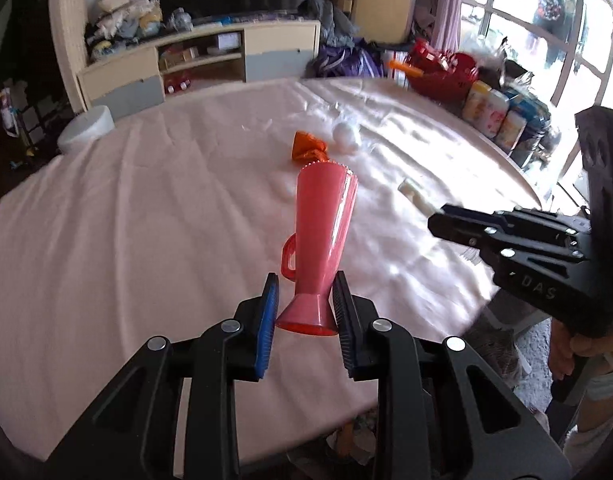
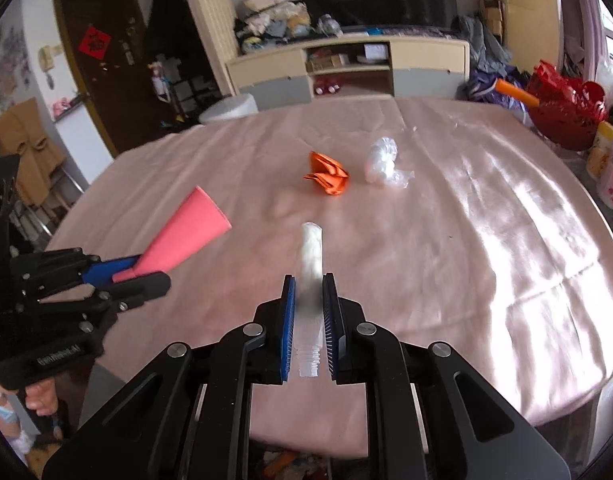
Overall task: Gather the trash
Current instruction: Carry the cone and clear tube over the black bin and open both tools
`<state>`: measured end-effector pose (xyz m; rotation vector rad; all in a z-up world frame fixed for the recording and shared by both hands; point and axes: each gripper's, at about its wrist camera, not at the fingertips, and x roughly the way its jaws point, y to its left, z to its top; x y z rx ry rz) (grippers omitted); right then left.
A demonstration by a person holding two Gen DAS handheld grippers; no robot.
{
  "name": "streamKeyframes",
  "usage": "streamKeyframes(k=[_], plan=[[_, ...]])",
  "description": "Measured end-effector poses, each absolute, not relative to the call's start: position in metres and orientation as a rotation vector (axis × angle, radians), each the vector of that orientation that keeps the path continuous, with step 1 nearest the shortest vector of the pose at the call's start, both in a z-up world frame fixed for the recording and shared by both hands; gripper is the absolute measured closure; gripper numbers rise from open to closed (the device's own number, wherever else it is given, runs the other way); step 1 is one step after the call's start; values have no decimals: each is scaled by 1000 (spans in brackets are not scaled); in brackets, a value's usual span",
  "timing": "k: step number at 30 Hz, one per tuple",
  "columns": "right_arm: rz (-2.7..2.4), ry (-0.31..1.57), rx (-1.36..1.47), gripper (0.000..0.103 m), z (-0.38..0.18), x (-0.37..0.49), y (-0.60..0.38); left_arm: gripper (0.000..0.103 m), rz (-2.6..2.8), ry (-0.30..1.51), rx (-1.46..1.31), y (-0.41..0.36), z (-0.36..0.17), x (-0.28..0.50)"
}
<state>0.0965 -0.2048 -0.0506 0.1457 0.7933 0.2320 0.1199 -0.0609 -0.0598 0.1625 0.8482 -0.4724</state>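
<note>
Left wrist view. Left claw (image 1: 304, 312): closed on the flared base of a pink plastic cup (image 1: 324, 236), which points away from the camera, handle to the left, mouth toward the far side. Counter (image 1: 106, 220): round, covered in a pale pink cloth. Past the cup's mouth lie an orange wrapper (image 1: 308, 147) and, just right of it, a clear crumpled bag (image 1: 346, 134), washed out by window glare. Right claw (image 1: 446, 226): enters from the right, held above the counter; a pale tube end shows just beyond its tip.

Right wrist view. Right claw (image 2: 309, 320): narrowed onto a clear squeezed tube (image 2: 311, 272), threaded neck toward the camera, body pointing forward; the tube is blurred. Left claw (image 2: 134, 276): at left, gripping the pink cup, which tilts up and to the right. Orange wrapper (image 2: 328, 174) and clear bag (image 2: 384, 166): on the cloth at the middle of the counter, near each other, well apart from both claws. Red basket (image 2: 566, 120): far right edge.

Task items: cup and tube in hand; wrapper and bag left on the counter.

Risks, as judged. The cup is held only at its tapered foot, so a swing could lever it out of the pads. The tube is slick and soft; squeezing may let it slide forward. The bag is hard to see in glare and could be missed.
</note>
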Motion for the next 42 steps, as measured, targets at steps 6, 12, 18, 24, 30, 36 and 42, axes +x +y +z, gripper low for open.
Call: streamKeyframes(k=[6,12,18,24,30,36,42], plan=[[282,753,143,88,-36,51,-198,77,-443,796,140,-52,-33,55],[309,768,132,88,-44,13,-195,77,-424,816,66,-44,-45,3],[308,828,148,88,-73,-10,-198,77,-380,894,-57,-33,-91,-23],[303,886,172,88,-105,-30,-198,77,-350,953,-95,-30,-129,-40],[274,961,184,88,-140,-39,-190,77,-331,1025,-96,-31,-167,-51],[250,1004,139,88,-161,-37,-178,77,-280,1043,-16,-40,-190,-53],[260,1053,157,88,-179,-34,-172,77,-295,1082,-26,-39,-203,-48]])
